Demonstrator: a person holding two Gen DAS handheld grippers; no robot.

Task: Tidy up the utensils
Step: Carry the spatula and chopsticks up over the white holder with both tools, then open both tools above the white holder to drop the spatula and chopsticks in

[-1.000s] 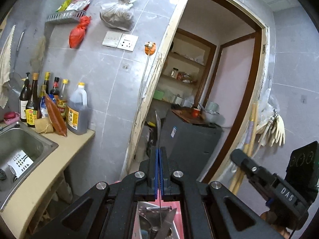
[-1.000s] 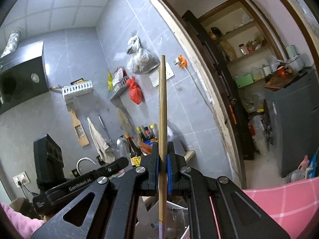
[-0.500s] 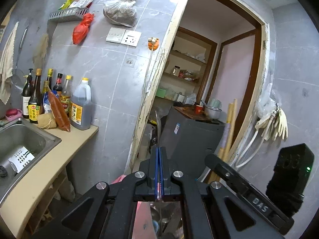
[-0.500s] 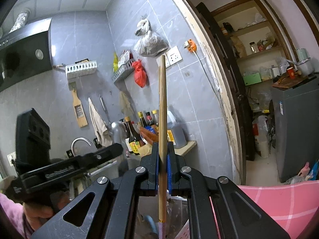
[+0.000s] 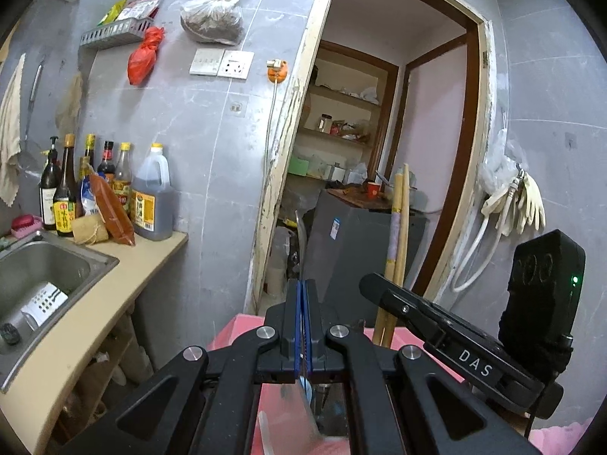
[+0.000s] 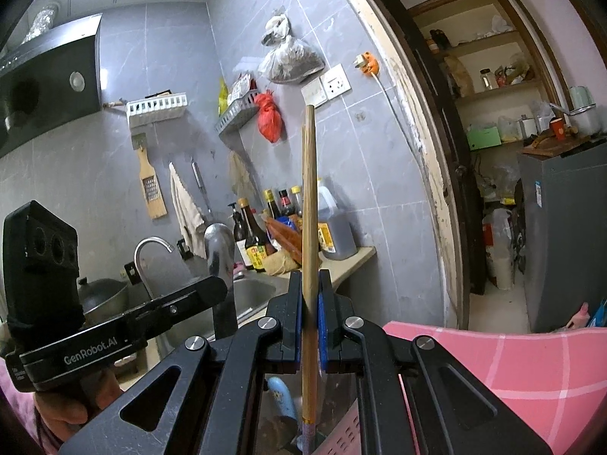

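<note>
Grey-tiled kitchen behind: right gripper (image 6: 310, 303) clamps the upright wooden chopsticks (image 6: 309, 204), lower tips directly over the perforated metal utensil holder (image 6: 341, 422); left gripper (image 5: 302, 326) pinches a thin steel blade (image 5: 301, 240) alongside.

Black left gripper (image 5: 302, 326) with blue pads (image 5: 297, 322), silver screws at linkage joints, triangular cutouts in arms. Same build on right gripper (image 6: 310, 314): black, blue pads (image 6: 322, 314), silver screws. White "DAS" and "GenRobot.AI" lettering on bodies, green light on one. Pink sleeve (image 6: 11, 409) at edge.
</note>
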